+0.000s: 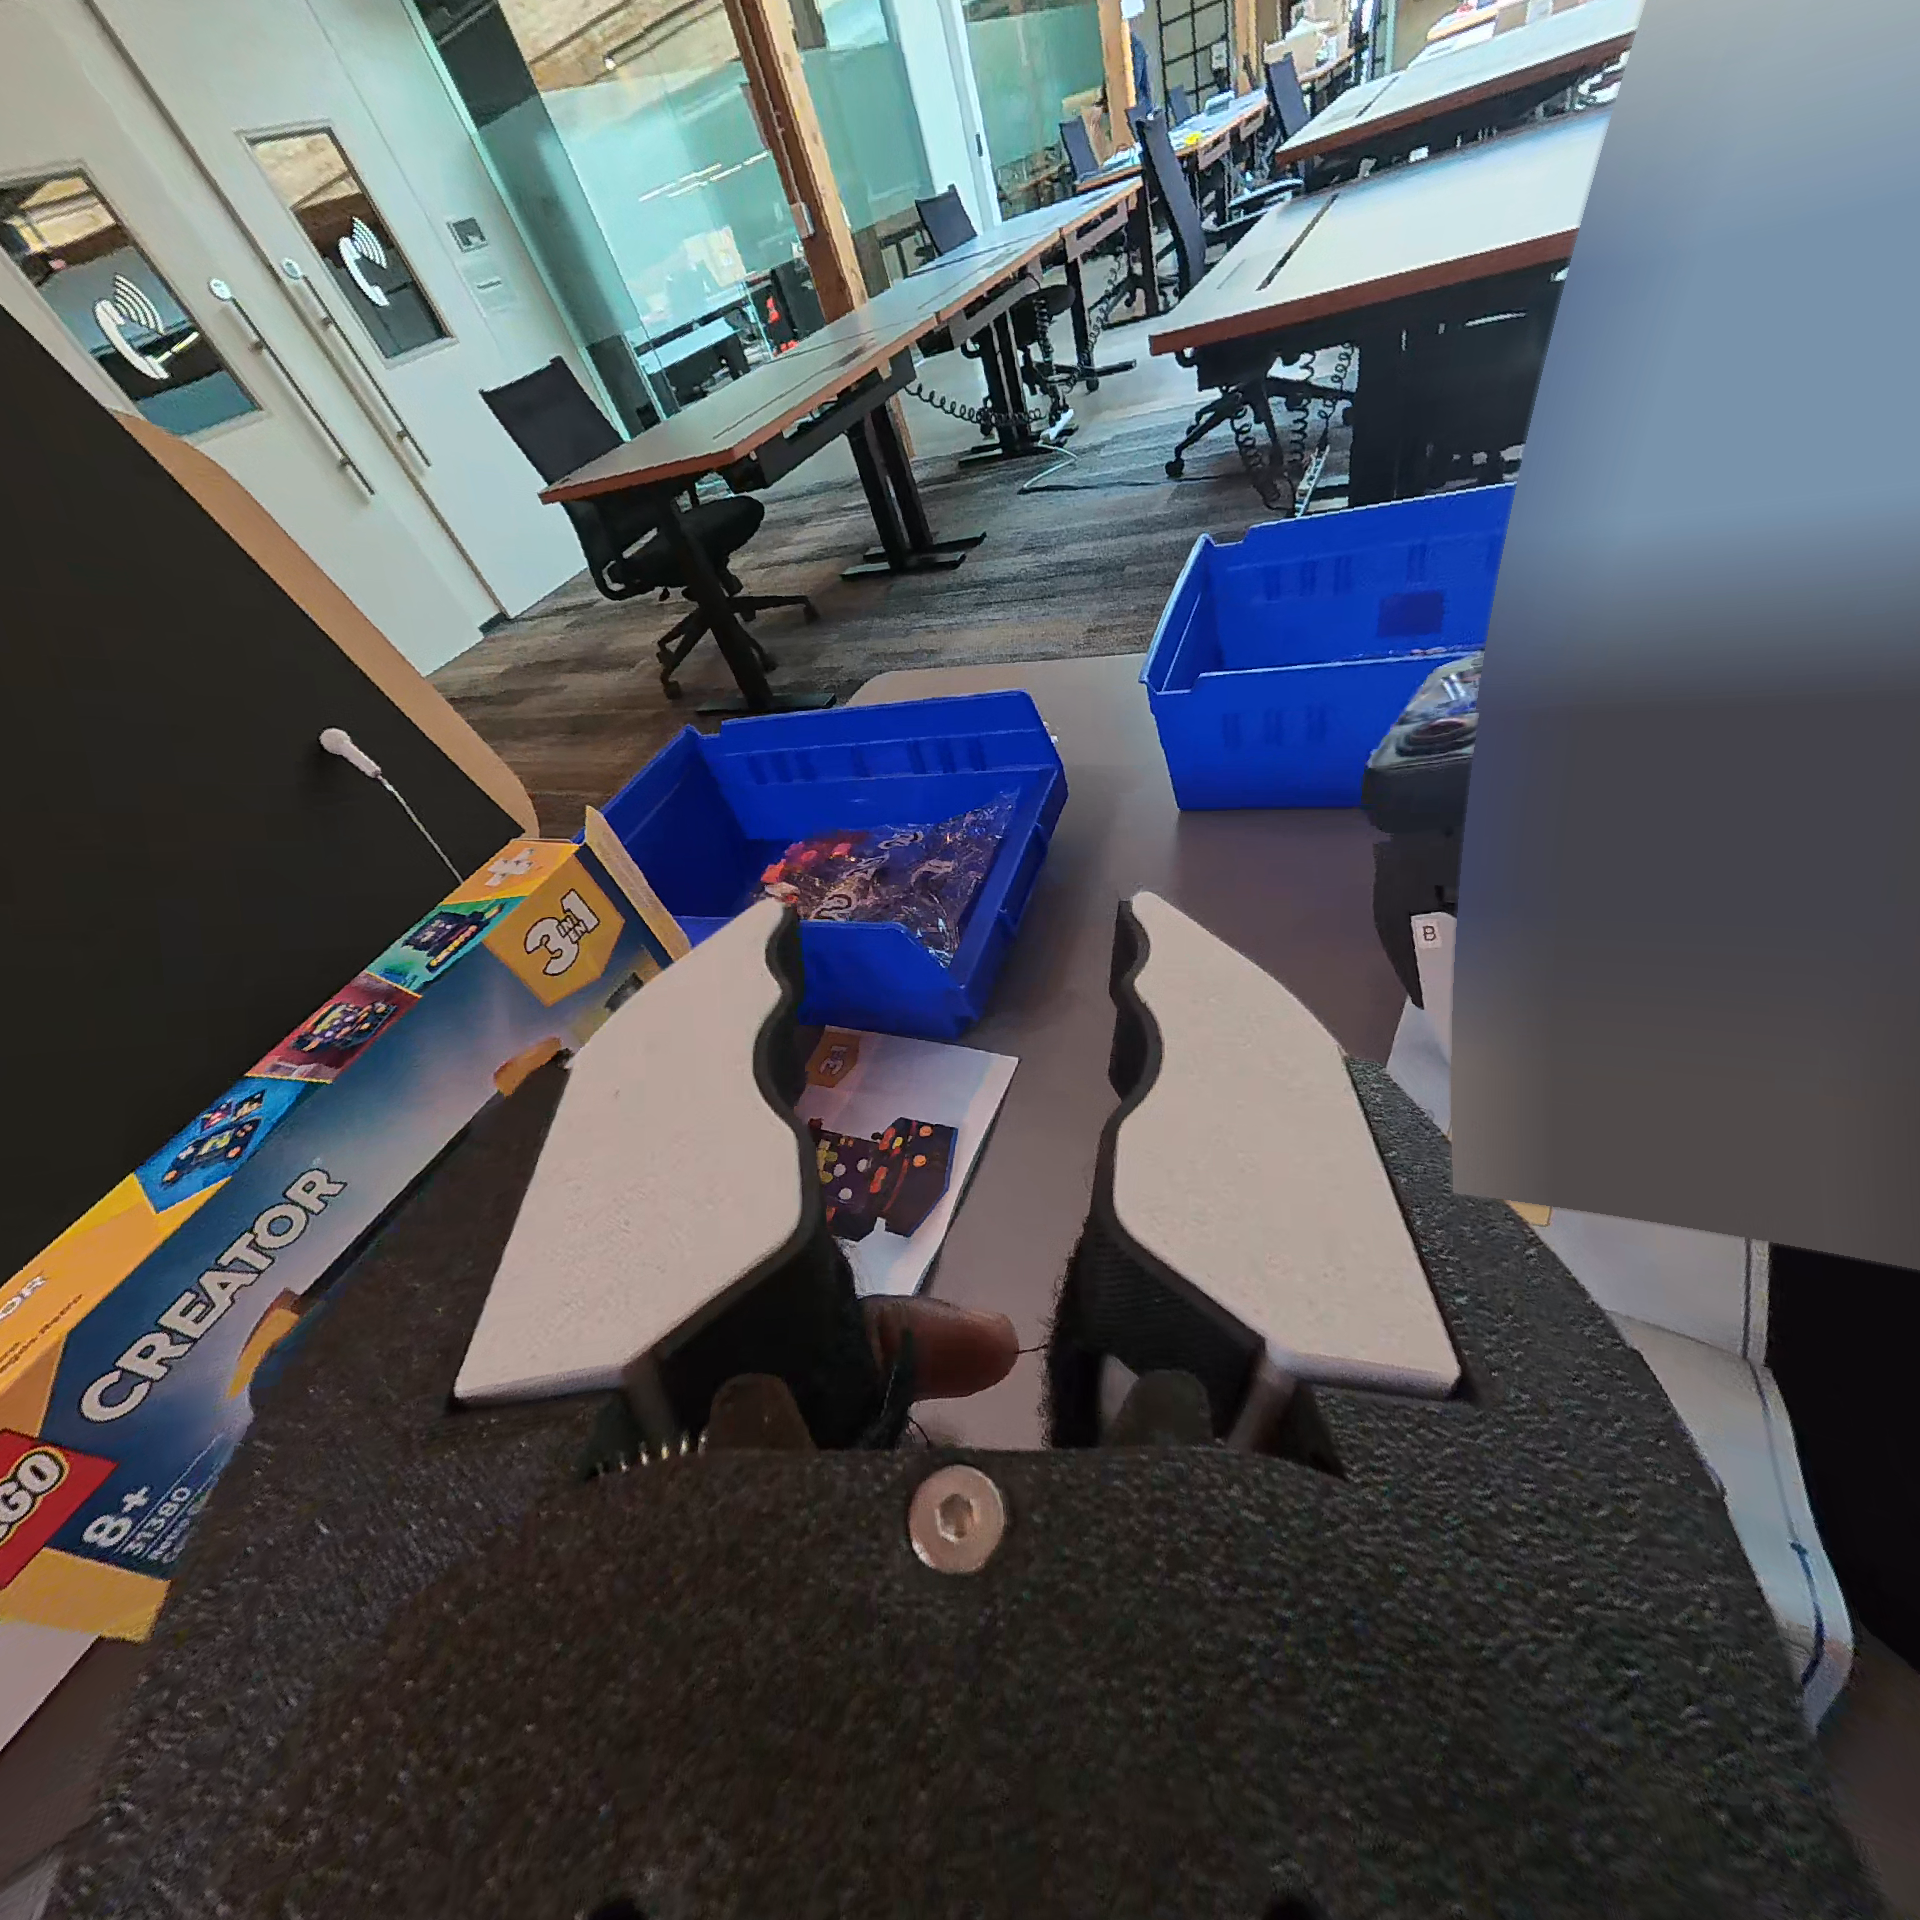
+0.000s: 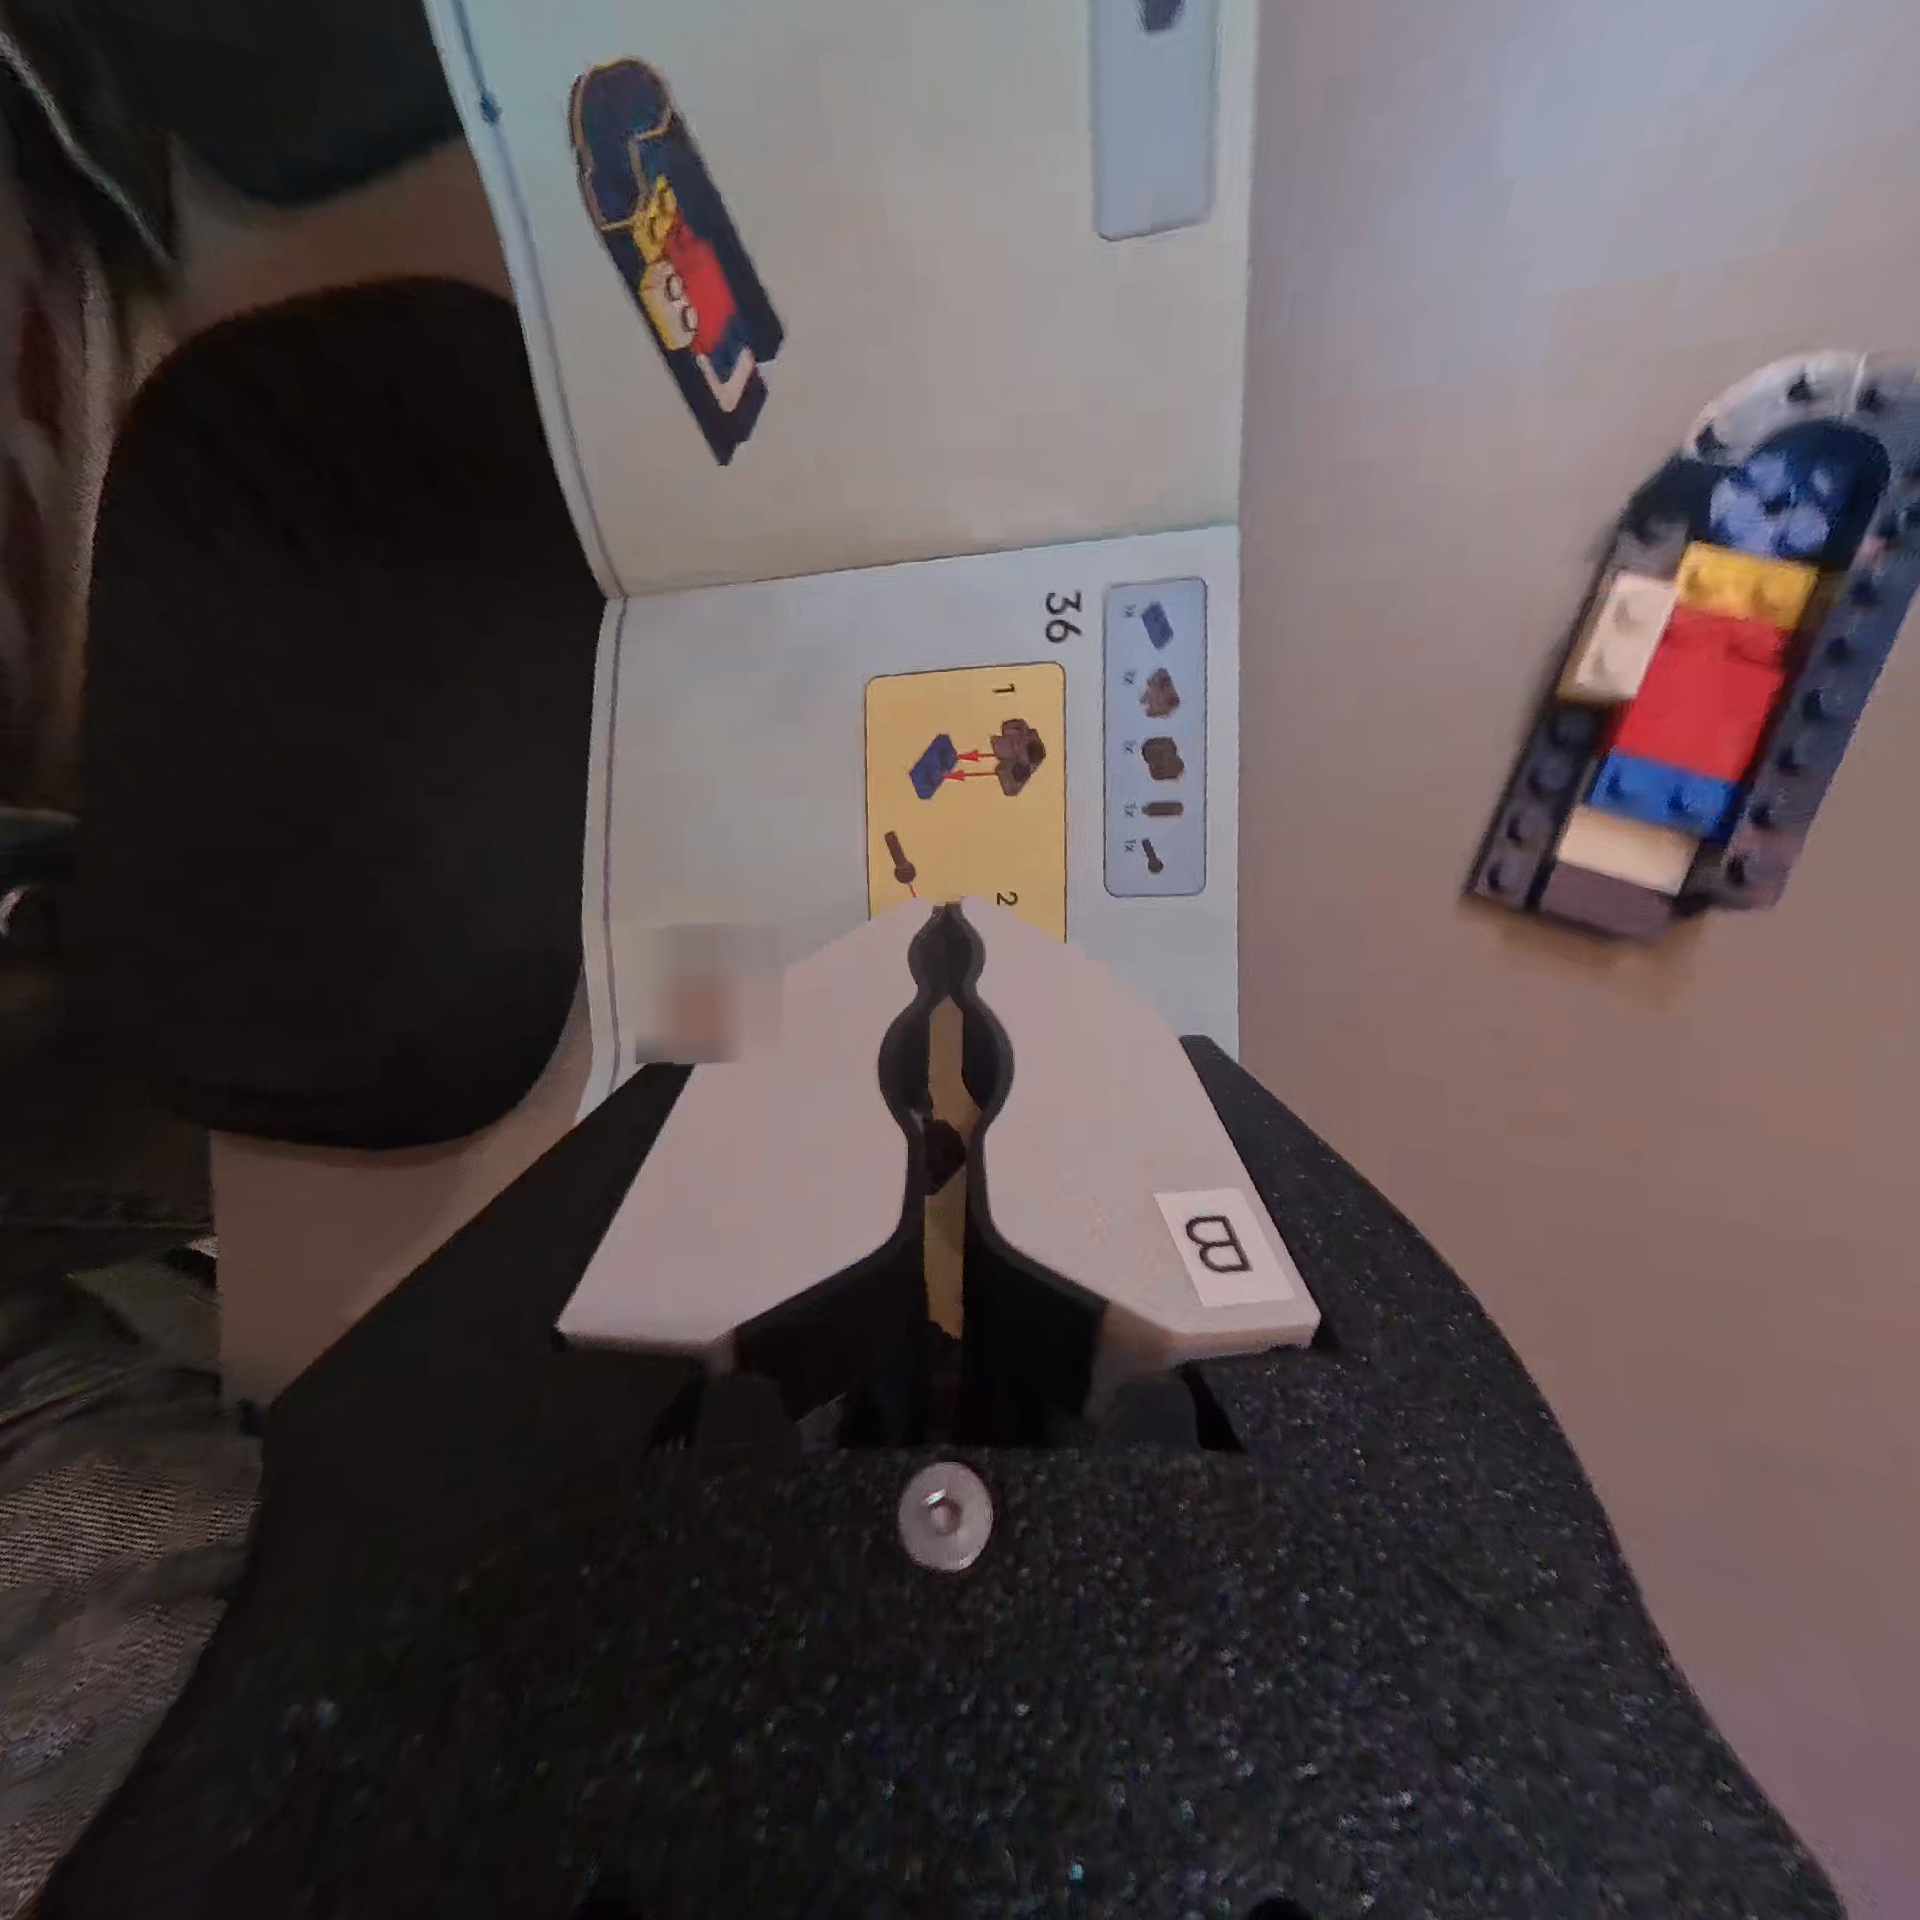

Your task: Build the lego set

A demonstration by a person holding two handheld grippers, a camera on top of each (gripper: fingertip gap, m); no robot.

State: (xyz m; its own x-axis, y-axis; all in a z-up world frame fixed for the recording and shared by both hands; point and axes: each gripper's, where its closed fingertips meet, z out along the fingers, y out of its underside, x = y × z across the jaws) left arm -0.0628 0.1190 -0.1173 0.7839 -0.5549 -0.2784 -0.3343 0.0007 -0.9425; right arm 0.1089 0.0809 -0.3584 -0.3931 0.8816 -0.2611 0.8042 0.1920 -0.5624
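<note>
We count two blue bins (image 1: 894,821) (image 1: 1320,665), one toy box (image 1: 312,1122), two booklets (image 1: 914,1132) (image 2: 831,644), one brick model (image 2: 1683,665), and one bag of bricks (image 1: 904,873).

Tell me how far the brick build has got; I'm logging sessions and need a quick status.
Done: a partial brick model, a dark arched plate with yellow, red, blue and white bricks, lies on the table. In hand: nothing plainly; the right gripper is shut over the open instruction booklet, the left gripper open and empty. Left: a clear bag of pieces sits in the blue bin.
</note>
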